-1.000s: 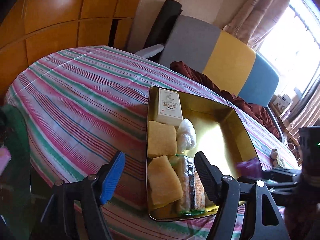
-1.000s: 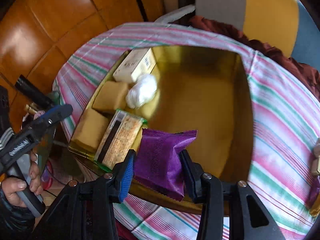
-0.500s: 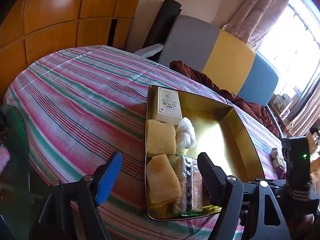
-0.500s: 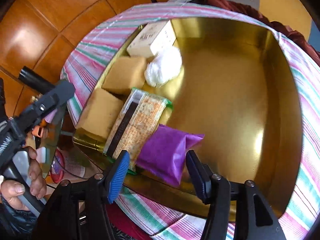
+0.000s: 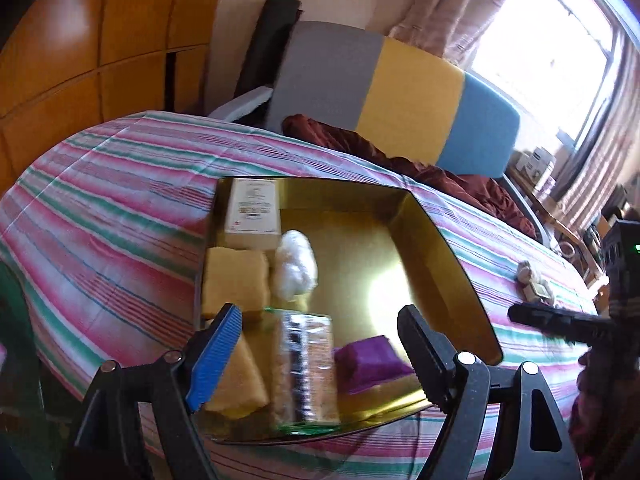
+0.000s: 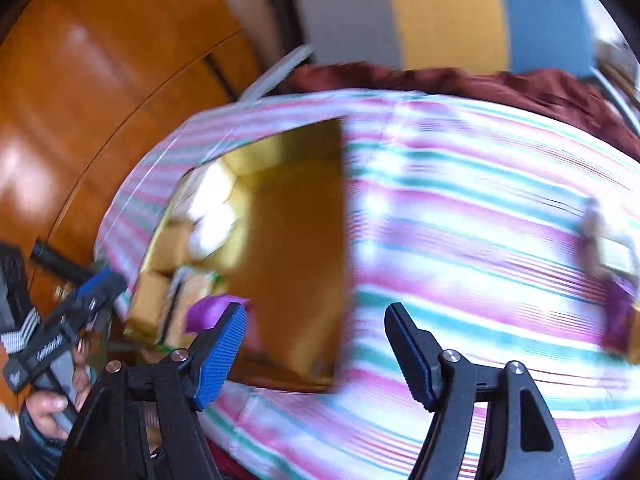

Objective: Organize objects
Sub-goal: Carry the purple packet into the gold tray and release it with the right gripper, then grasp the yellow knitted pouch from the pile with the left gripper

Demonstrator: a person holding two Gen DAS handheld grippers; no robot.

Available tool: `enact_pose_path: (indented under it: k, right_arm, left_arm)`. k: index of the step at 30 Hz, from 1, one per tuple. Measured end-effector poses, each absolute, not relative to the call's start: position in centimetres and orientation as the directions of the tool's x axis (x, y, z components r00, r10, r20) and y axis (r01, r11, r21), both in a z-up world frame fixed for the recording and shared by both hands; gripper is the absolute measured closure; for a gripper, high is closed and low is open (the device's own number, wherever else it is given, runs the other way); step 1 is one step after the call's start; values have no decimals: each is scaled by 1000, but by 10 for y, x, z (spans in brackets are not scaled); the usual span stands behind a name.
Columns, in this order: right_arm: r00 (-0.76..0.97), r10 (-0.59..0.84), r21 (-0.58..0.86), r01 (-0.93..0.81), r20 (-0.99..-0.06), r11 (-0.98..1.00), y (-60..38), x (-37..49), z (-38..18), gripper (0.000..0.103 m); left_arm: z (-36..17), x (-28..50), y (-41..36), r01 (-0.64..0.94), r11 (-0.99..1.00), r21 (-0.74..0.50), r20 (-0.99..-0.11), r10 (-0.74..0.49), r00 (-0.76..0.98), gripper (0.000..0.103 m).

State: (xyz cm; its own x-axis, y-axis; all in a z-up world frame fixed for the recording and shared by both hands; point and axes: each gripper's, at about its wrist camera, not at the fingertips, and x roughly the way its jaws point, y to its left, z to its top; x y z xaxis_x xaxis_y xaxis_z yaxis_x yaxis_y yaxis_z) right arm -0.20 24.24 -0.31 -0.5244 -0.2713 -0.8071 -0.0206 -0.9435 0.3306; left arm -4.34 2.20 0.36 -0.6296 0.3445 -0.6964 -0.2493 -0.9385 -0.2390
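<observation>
Striped cloth (image 5: 120, 216) bears glossy gold rectangular tray (image 5: 440, 240), crinkly purple packet (image 5: 370, 364) inside.

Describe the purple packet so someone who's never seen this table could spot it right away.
On the striped tablecloth sits a shiny gold tray. The purple packet lies flat on its floor at the near end, just right of a clear cracker pack. It is the only purple item in the tray; its neighbours are yellow, white or clear.

Pink, green, white and blue stripes are running across the cloth (image 5: 120, 208) covering the worktop. The tray (image 5: 436, 240) is shining gold inside, a purple packet (image 5: 372, 364) is lying beside yellow sponges (image 5: 234, 276), and grey, yellow and blue panels are banding the sofa back (image 5: 400, 96).
</observation>
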Motion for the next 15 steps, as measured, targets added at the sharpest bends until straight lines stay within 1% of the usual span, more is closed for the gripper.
enact_pose_path:
  k: [6, 10, 12, 15]
  right_arm:
    - [-571, -109, 305, -261, -814, -916, 343, 23, 6, 30]
    - [-552, 36, 263, -452, -833, -853, 417, 42, 4, 30]
    - [-527, 80, 252, -527, -846, -812, 451, 51, -3, 30]
    - [-496, 97, 266, -609, -863, -748, 493, 59, -18, 30]
  left_arm:
    - [8, -37, 73, -370, -905, -211, -707, 403, -582, 21]
    - [9, -31, 106, -441, -874, -202, -717, 439, -541, 21]
    - [10, -27, 123, -475, -858, -195, -723, 453, -522, 21]
    - [11, -22, 145, -524, -833, -180, -729, 470, -497, 21]
